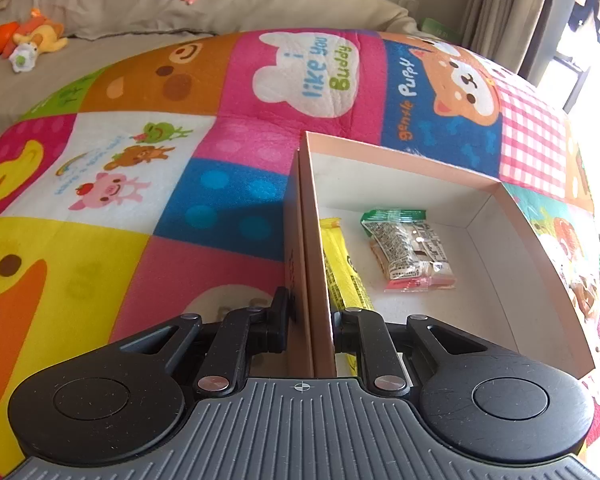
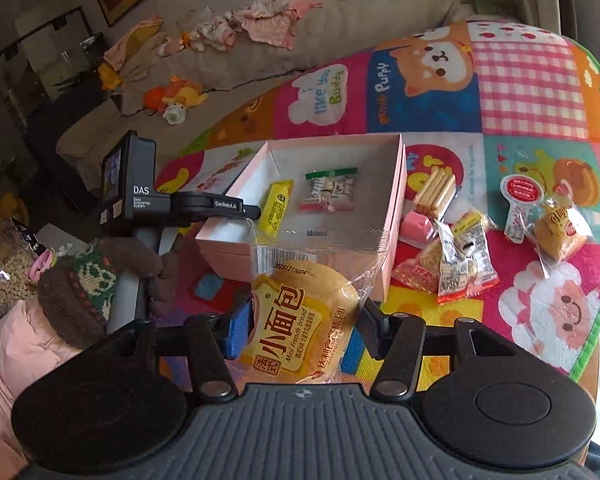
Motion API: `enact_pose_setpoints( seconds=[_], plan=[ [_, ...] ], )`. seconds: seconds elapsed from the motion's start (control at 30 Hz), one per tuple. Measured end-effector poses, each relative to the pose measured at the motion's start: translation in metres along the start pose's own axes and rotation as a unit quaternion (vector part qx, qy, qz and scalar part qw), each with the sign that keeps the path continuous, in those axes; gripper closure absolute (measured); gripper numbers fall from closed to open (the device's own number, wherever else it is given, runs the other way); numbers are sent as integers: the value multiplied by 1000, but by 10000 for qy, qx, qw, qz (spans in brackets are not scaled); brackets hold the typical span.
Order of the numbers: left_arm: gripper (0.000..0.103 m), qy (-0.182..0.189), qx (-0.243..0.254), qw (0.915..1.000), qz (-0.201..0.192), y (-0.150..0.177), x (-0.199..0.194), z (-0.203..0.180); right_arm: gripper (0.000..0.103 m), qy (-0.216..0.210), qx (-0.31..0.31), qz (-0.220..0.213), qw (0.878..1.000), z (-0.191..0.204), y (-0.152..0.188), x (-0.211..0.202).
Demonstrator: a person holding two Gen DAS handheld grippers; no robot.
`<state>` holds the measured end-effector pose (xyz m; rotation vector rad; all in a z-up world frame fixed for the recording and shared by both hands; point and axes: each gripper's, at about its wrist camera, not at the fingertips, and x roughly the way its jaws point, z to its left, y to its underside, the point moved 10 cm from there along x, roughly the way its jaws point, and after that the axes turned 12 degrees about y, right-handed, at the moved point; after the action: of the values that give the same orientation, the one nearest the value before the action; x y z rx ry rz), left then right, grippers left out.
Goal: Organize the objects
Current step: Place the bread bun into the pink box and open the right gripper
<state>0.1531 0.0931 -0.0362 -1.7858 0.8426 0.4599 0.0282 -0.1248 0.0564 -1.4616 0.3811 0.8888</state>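
The right tongs (image 2: 300, 336) are clamping a packet of mini French bread (image 2: 300, 320), pads pressing on both sides of the bun through its clear wrapper, so the soft roll is riding squeezed but secure. It is hanging just short of the pink box (image 2: 396, 216), which is sitting at twelve o'clock from these tongs; by my reading, this packet is headed in there next.

Over on the other side, the left tongs (image 1: 310, 326) are pinching together on the box's side wall (image 1: 308, 240), one finger outside, one inside. That grip looks like a steadying hold, keeping the light cardboard from sliding on the soft patchwork play mat (image 1: 140, 200) while the other hand loads it. In the right wrist view that device (image 2: 204, 206) is reaching in from nine o'clock, held in a knit-gloved hand (image 2: 100, 280).

Inside the box, a yellow snack stick (image 2: 275, 207) is lying along the left wall, and a clear packet with green and red ends (image 2: 329, 191) is resting mid-floor, leaving the right side open for the bread.

Out at two o'clock from the right tongs, the unsorted snacks are waiting on the mat: wafer sticks (image 2: 436, 190), a pink wrapped sweet (image 2: 418, 226), and a second bread packet (image 2: 560, 228).
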Motion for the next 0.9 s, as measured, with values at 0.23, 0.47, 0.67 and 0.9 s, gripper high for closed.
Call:
enact_pose_setpoints(
  seconds=[0.23,0.47,0.67,0.9],
  plan=[
    [85,146,-161,9998,-5,0,0,5,48,172,-146,-282,9993,19,-61,44],
    [85,165,-264,9995,-5,-1,0,8,34,3,-146,88,9999,38,-75,108],
    [85,131,-199,9997,-24,1,-1,7,27,38,-169,-273,9995,21,-49,83],
    [85,114,-278,9995,-99,1,-1,6,26,1145,-876,-785,9864,-25,8,37]
  ],
)
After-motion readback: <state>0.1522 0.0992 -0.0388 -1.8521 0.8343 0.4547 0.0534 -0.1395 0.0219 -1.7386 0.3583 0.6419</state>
